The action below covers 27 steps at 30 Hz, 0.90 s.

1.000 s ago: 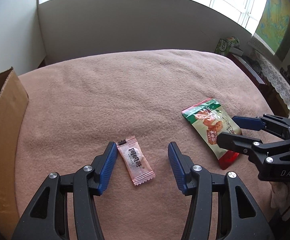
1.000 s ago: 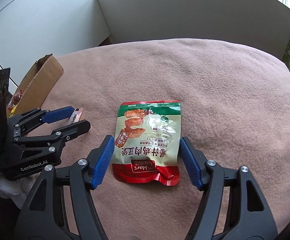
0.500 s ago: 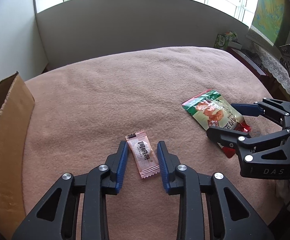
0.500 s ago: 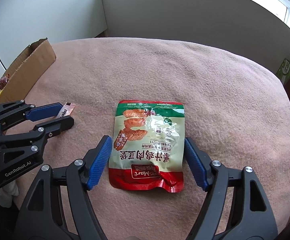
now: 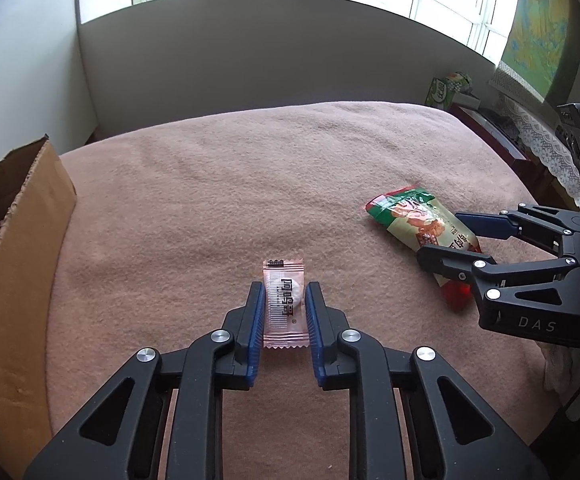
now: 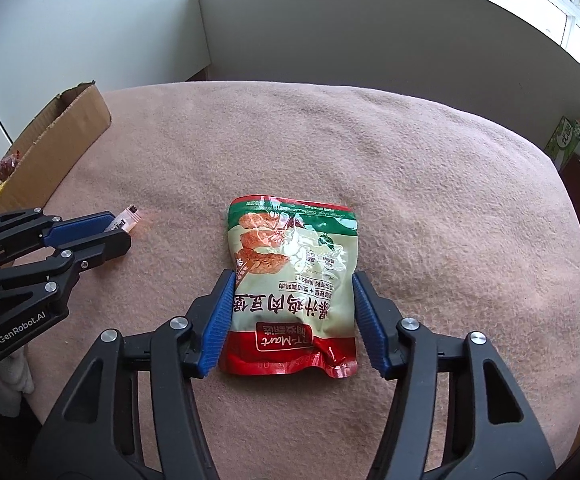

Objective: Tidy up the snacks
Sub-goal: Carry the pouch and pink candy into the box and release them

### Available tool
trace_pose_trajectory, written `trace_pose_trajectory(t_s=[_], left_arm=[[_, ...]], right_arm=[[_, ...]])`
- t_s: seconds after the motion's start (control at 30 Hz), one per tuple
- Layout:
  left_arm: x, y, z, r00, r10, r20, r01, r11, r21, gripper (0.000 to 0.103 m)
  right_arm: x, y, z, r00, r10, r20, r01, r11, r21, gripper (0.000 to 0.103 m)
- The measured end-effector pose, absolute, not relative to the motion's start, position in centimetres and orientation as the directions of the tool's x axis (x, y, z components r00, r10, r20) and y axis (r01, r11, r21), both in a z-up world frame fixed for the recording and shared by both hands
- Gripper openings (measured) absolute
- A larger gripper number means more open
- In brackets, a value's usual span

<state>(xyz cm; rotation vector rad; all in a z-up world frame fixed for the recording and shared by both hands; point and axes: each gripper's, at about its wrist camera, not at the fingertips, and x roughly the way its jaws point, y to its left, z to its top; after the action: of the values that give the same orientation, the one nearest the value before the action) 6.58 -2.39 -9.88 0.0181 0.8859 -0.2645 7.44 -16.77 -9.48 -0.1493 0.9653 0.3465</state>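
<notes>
Now that the left gripper (image 5: 284, 304) has squeezed in from wide apart, its jaws are pinching the small pink candy wrapper (image 5: 283, 307) lying on the fuzzy pink blanket (image 5: 250, 184). The right gripper (image 6: 294, 316) has just been closing; its jaws are touching the big red and green snack bag's (image 6: 294, 280) sides. Both can soon be going into the brown cardboard box (image 5: 22, 280). I count two snacks, one box.

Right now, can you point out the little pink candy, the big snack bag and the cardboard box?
little pink candy (image 5: 283, 305): left wrist view, middle of its wrapper.
big snack bag (image 6: 295, 276): right wrist view, centre of its printed front.
cardboard box (image 5: 22, 264): left wrist view, its outer side wall.
</notes>
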Motion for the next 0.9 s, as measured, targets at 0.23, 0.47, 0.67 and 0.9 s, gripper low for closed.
trace_pose_trajectory(t_s=[0.23, 0.47, 0.67, 0.9], left_arm=[[5.8, -2.2, -8.7, 0.629, -0.236, -0.741, 0.238, 0.966, -0.105, 0.019], [4.1, -0.3, -6.3, 0.681, -0.253, -0.687, 0.231, 0.965, -0.127, 0.019], [2.5, 3.0, -4.2, 0.730, -0.255, -0.634, 0.196, 0.967, -0.162, 0.019], [0.4, 9.0, -2.4, 0.799, -0.195, -0.569, 0.108, 0.977, -0.184, 0.019]], right_arm=[[7.3, -18.0, -7.4, 0.564, 0.254, -0.786, -0.320, 0.944, 0.075, 0.059], [6.2, -17.4, -4.7, 0.598, 0.296, -0.745, -0.342, 0.935, 0.096, 0.059], [5.6, -13.9, -2.0, 0.615, 0.376, -0.693, -0.402, 0.906, 0.135, 0.059], [4.7, -7.6, 0.1, 0.604, 0.460, -0.651, -0.499, 0.855, 0.142, 0.059]])
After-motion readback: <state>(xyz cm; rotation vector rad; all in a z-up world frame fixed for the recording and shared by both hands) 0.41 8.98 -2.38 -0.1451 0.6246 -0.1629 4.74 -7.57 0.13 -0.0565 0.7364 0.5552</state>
